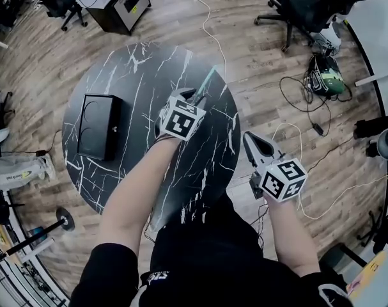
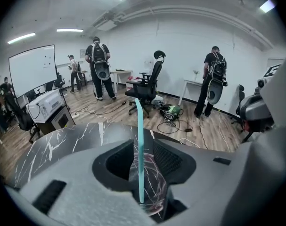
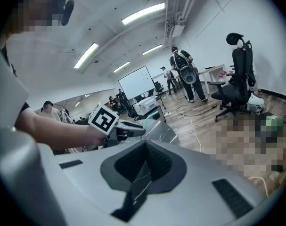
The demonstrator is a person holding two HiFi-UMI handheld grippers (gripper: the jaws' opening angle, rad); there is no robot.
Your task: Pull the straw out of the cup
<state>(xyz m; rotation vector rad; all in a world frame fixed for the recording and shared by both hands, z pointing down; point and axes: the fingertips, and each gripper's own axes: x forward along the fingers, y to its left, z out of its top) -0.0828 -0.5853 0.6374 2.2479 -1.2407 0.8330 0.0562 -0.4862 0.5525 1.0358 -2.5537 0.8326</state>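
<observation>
A teal straw (image 2: 140, 140) stands upright in a clear cup (image 2: 155, 182), and both sit between the jaws of my left gripper (image 2: 142, 144). The jaws close against the cup's sides. In the head view the left gripper (image 1: 197, 100) is over the black marble table (image 1: 117, 69), with the straw (image 1: 208, 80) sticking out past its tips; the cup is hidden there. My right gripper (image 1: 250, 139) hangs off the table's right edge, tips together and empty. The right gripper view looks past its own jaws (image 3: 145, 145) to the left gripper (image 3: 128, 128) and the straw (image 3: 152, 118).
A black box (image 1: 99, 126) lies on the table's left side. Office chairs (image 1: 302, 5) and loose cables (image 1: 309, 101) are on the wooden floor beyond the table. Several people (image 2: 99, 69) stand farther back, near a whiteboard (image 2: 32, 69).
</observation>
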